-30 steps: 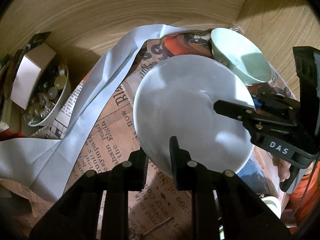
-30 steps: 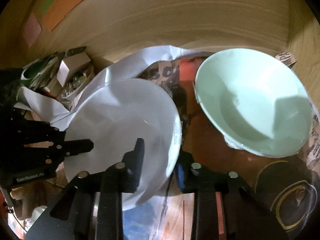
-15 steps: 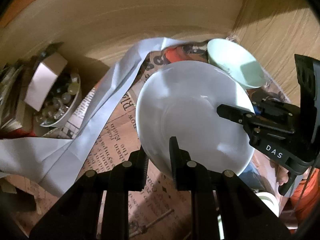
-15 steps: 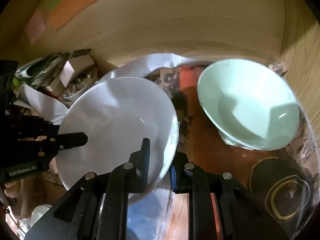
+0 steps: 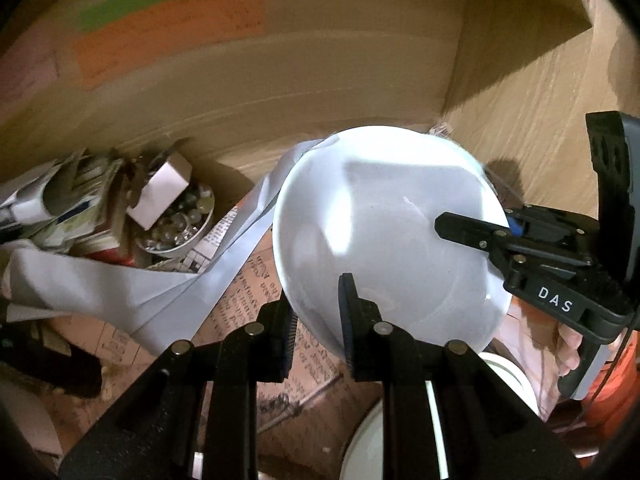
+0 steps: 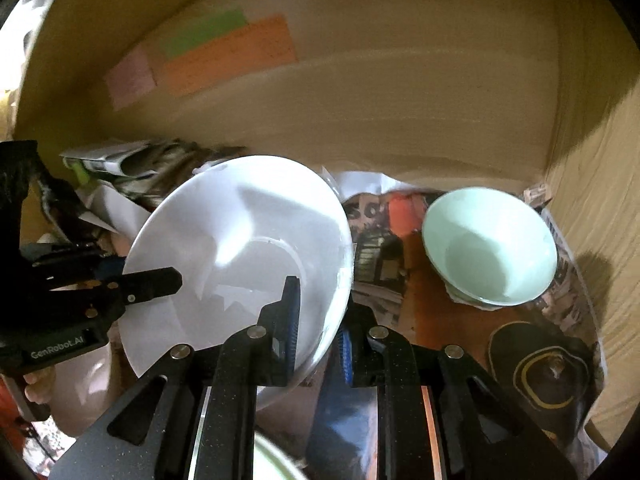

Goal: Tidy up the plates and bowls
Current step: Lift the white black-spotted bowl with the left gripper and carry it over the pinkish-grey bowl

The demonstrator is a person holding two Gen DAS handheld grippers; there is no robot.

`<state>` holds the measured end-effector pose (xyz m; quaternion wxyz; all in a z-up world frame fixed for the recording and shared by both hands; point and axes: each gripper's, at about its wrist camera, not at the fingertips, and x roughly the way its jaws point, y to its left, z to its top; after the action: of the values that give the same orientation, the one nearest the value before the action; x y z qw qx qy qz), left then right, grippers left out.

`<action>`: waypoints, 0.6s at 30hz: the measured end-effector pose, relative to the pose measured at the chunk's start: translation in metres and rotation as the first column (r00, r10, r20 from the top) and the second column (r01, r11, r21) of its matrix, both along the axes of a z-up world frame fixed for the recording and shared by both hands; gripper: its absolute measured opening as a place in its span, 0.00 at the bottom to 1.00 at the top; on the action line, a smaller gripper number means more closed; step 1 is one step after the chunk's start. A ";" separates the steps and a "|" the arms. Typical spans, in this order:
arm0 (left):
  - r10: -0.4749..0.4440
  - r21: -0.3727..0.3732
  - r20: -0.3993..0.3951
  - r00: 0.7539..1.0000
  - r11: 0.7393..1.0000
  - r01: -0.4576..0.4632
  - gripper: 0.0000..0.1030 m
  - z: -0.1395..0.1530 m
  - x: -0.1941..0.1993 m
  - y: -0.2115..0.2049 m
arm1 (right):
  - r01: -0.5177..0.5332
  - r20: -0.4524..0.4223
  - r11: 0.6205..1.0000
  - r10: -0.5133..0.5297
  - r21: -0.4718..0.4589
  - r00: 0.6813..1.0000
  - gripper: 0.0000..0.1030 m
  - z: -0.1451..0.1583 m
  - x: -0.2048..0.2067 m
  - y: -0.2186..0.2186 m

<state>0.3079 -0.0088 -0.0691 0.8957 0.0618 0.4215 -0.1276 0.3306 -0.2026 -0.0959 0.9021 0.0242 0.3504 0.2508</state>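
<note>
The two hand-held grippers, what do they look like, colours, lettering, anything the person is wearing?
Both are black plastic. The left hand-held gripper has two speckled arms with round silver rivets, and its side reads GenRobot.AI in pale letters. The right hand-held gripper matches it, with blue ridged pads inside the fingers and white letters DAS on its body. A thin dark cable hangs by its handle. Orange clothing shows behind it.

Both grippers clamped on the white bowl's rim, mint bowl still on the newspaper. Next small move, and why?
Probably carry the white bowl sideways toward the mint bowl to nest it there. The left gripper and right gripper pinch opposite parts of the rim, the bowl looks clear of the newspaper, and the mint bowl sits empty.
</note>
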 end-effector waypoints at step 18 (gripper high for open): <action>0.067 -0.061 0.057 0.996 0.996 -0.064 0.19 0.017 -0.091 0.054 | -0.084 0.077 0.996 0.084 0.007 0.994 0.15 0.020 -0.073 0.049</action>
<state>0.2166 0.0455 -0.0524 0.9129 0.0253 0.3926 -0.1087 0.2573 -0.1532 -0.0756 0.9033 0.0047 0.3152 0.2910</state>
